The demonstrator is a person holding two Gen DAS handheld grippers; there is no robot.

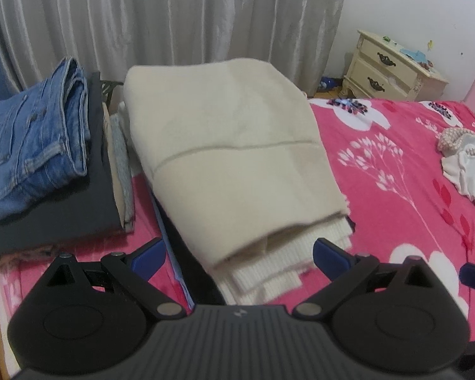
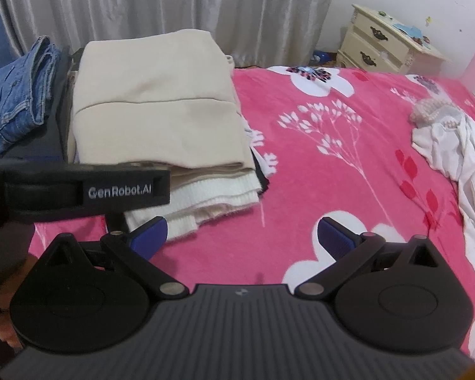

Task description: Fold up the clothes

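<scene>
beside the jeans (image 1: pixel 31 136) on the bed (image 2: pixel 316 164) sits my folded stack (image 1: pixel 224 158); both tongs, left (image 1: pixel 237 253) and right (image 2: pixel 242 234), spread, empty. i fear nudging its loose near edge, toppling it.

Folded beige garment (image 2: pixel 155 101) on pink bedspread (image 2: pixel 332 190), open hand-held gripper (image 2: pixel 242 234) nearby

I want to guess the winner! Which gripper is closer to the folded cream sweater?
Left. The left gripper is open right at the cream sweater. The right gripper hangs open over bare blanket beside it.
</scene>
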